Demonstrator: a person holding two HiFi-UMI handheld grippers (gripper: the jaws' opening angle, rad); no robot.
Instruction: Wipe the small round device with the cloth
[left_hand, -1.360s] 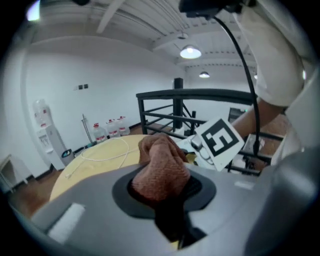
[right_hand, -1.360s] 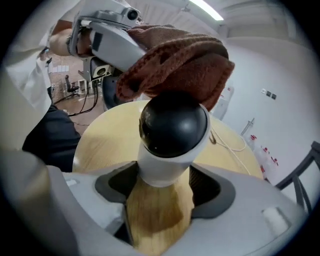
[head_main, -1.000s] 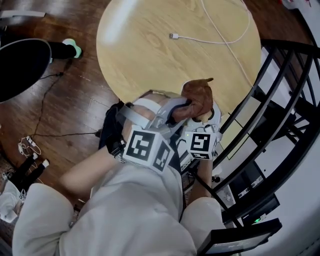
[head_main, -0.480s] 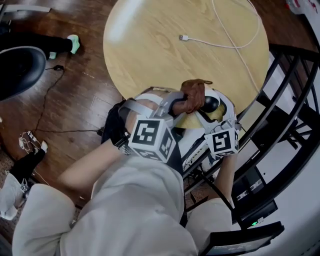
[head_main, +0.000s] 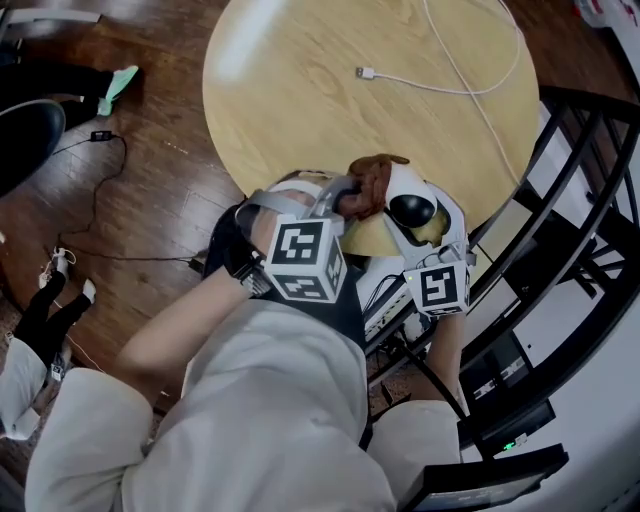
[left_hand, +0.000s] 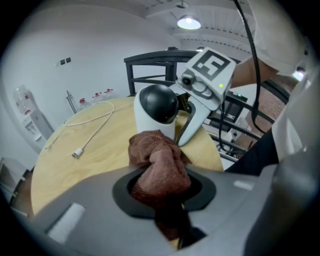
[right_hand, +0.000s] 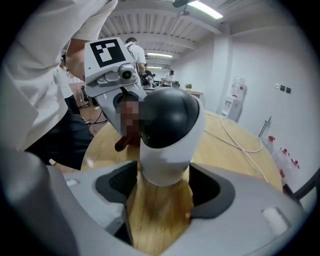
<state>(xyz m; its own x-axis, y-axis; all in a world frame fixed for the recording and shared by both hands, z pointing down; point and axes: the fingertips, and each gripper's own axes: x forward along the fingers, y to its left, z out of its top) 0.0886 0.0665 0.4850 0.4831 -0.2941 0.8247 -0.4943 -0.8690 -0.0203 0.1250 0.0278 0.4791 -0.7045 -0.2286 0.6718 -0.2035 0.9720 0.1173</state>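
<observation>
L gripper (left_hand: 165, 189) is clamped on the cloth (left_hand: 157, 160), which is bunched against the device (right_hand: 167, 130) low on its white side. R gripper (right_hand: 165, 187), jaws just closing a bit, grips the device's base at the table (head_main: 300, 90) edge. Wiping looks barely begun; dome & rest of body left.

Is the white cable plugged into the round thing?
No, the plug of the white cable lies loose on the wooden table, well apart from the round device.
</observation>
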